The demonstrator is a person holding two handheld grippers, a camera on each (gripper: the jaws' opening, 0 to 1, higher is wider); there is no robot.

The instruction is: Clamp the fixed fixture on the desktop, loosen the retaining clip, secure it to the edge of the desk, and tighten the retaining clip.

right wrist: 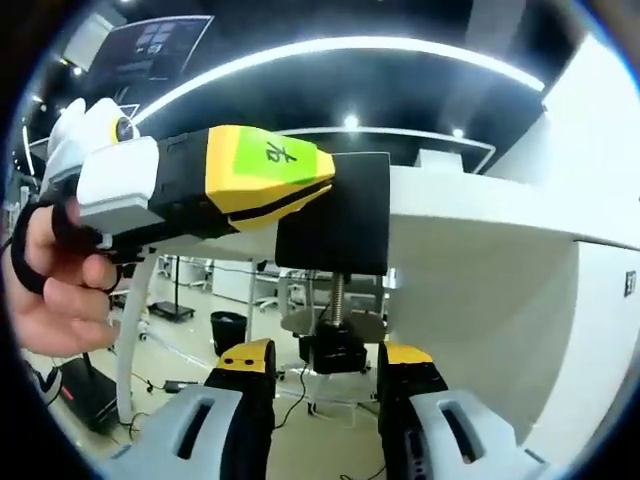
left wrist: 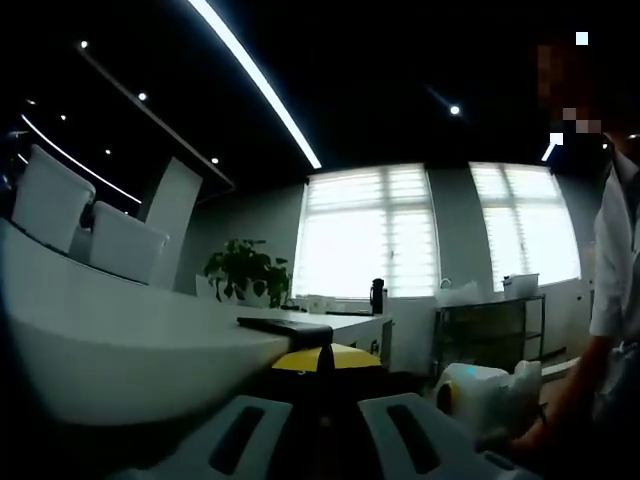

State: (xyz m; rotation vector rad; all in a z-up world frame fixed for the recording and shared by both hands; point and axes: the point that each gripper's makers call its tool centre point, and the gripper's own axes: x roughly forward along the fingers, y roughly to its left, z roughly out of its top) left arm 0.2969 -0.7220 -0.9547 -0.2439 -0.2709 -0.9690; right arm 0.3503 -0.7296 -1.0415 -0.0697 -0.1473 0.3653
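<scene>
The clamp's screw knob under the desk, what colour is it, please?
Black, best seen in the right gripper view: knob, between the right gripper jaws.

2 grippers (right wrist: pixel 325 375) (right wrist: pixel 300 185), 1 clamp (right wrist: pixel 335 240), 1 desk (right wrist: pixel 480 250).

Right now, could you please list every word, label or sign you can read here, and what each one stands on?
"左": one character on the green label of the left gripper.
Dark ceiling panel: pale marks, too blurred to read.
Small wall sign: too small to read.
</scene>
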